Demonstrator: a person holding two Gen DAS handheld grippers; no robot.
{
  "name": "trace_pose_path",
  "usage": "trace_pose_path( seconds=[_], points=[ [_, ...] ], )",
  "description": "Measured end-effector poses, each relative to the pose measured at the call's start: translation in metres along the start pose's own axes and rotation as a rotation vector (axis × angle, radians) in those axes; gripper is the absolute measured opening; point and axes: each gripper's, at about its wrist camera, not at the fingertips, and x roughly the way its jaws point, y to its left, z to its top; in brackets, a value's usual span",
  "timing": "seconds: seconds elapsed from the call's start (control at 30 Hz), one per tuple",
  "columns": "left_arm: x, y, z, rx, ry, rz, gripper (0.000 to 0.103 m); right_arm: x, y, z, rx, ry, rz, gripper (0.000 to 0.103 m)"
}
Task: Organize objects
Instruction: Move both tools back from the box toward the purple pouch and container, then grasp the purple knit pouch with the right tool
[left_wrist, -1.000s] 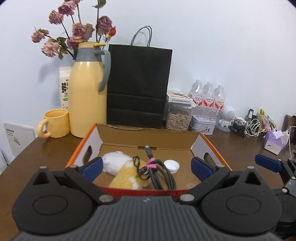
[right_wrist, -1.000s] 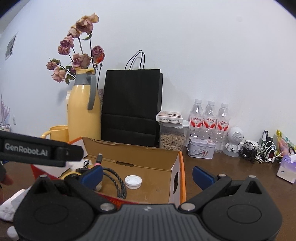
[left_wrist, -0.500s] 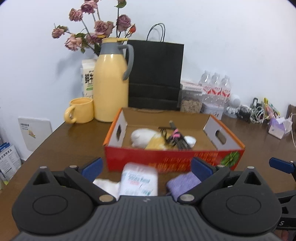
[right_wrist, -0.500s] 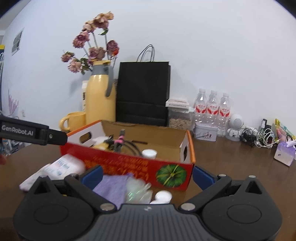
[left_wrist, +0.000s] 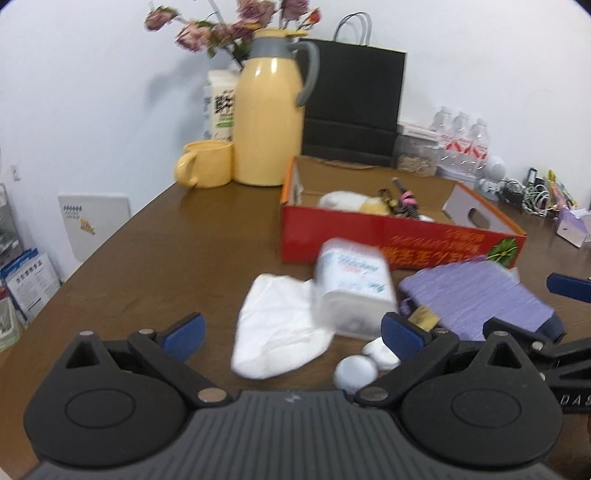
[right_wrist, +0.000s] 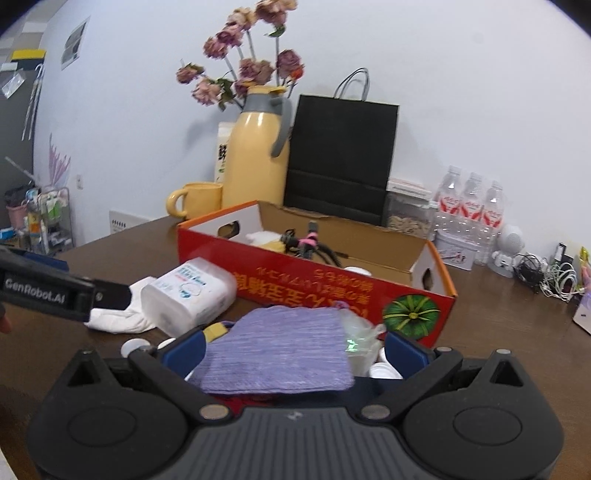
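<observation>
A red cardboard box (left_wrist: 399, 240) (right_wrist: 332, 284) stands mid-table and holds a white and yellow plush toy (left_wrist: 351, 201), a black cable (right_wrist: 306, 245) and a white cap. In front of it lie a white cloth (left_wrist: 277, 325) (right_wrist: 118, 317), a clear plastic tissue pack (left_wrist: 351, 288) (right_wrist: 188, 291), a purple knitted pouch (left_wrist: 476, 295) (right_wrist: 280, 347), several white caps (left_wrist: 356, 369) and a crumpled clear bag (right_wrist: 360, 332). My left gripper (left_wrist: 291, 332) is open and empty, with the cloth and caps between its jaws. My right gripper (right_wrist: 291, 349) is open, its jaws on either side of the pouch.
At the back stand a yellow thermos (left_wrist: 269, 110) with dried flowers, a yellow mug (left_wrist: 205, 164), a black paper bag (left_wrist: 351, 99), a jar, water bottles (right_wrist: 469, 206), a tin and tangled cables (right_wrist: 546, 273). The table edge runs along the left.
Both grippers have pulled back from over the box and dropped lower. The cloth, tissue pack, pouch and caps in front of the box have come into view.
</observation>
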Motion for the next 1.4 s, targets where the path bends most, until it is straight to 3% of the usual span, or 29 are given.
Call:
trace_pose_path(
  seconds=[0.3, 0.43, 0.57, 0.63, 0.77, 1.0, 1.13, 1.37, 1.4],
  points=[
    [0.005, 0.027, -0.012, -0.031, 0.029, 0.008, 0.103, 0.026, 0.008, -0.003, -0.011, 0.067, 0.007, 0.102],
    [0.005, 0.031, -0.012, -0.044, 0.027, 0.002, 0.103, 0.028, 0.01, -0.002, -0.023, 0.081, 0.017, 0.09],
    [0.004, 0.031, -0.014, -0.044, 0.031, -0.008, 0.103, 0.027, 0.015, -0.002, -0.047, 0.081, 0.015, 0.086],
    [0.006, 0.03, -0.014, -0.044, 0.034, -0.011, 0.103, 0.026, 0.017, -0.002, -0.054, 0.076, 0.013, 0.073],
    [0.006, 0.031, -0.017, -0.048, 0.039, -0.012, 0.103, 0.019, 0.017, 0.0, -0.058, 0.052, 0.0, 0.061],
    [0.005, 0.029, -0.019, -0.048, 0.045, -0.017, 0.103, 0.017, 0.015, 0.0, -0.078, 0.051, -0.009, 0.011],
    [0.004, 0.026, -0.02, -0.038, 0.045, -0.031, 0.103, 0.01, 0.012, 0.001, -0.054, 0.016, 0.025, 0.004],
    [0.005, 0.005, -0.027, 0.057, 0.052, -0.064, 0.103, -0.01, 0.003, 0.012, 0.013, -0.089, 0.051, 0.002],
    [0.006, 0.001, -0.029, 0.077, 0.053, -0.069, 0.099, -0.013, 0.001, 0.014, 0.02, -0.102, 0.053, 0.002]
  ],
)
